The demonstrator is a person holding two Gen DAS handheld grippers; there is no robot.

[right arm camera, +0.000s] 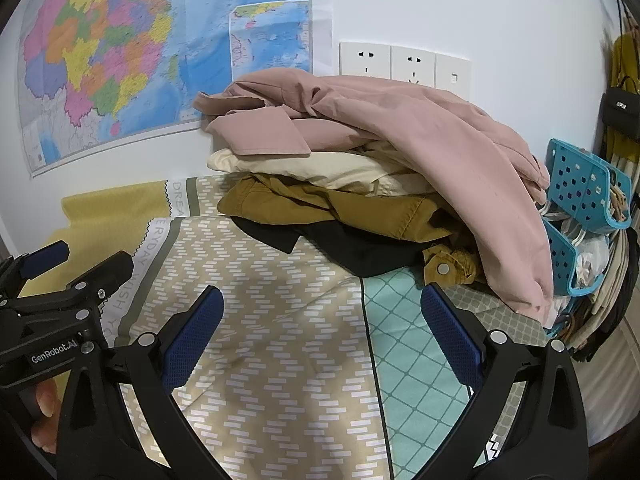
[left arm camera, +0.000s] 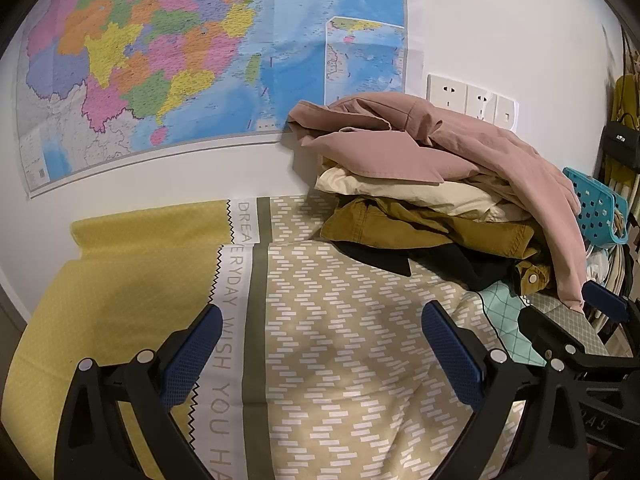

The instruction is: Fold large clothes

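A heap of clothes lies against the wall at the far right of the bed. A pink jacket (left arm camera: 460,148) (right arm camera: 420,136) drapes over the top. Under it lie a cream garment (left arm camera: 404,190) (right arm camera: 312,170), a mustard jacket (left arm camera: 424,228) (right arm camera: 320,204) and a black garment (left arm camera: 440,266) (right arm camera: 344,244). My left gripper (left arm camera: 322,348) hovers open over the patterned bedcover (left arm camera: 340,320), short of the heap and holding nothing. My right gripper (right arm camera: 322,332) is also open and empty, in front of the heap. In the right wrist view the left gripper's body shows at the left edge.
A wall map (left arm camera: 168,52) (right arm camera: 132,48) and sockets (left arm camera: 472,100) (right arm camera: 404,64) are behind the bed. A blue perforated basket (left arm camera: 596,208) (right arm camera: 584,192) with hangers stands right of the heap. A yellow cloth (left arm camera: 120,280) covers the bed's left part, a teal patterned cloth (right arm camera: 412,360) the right.
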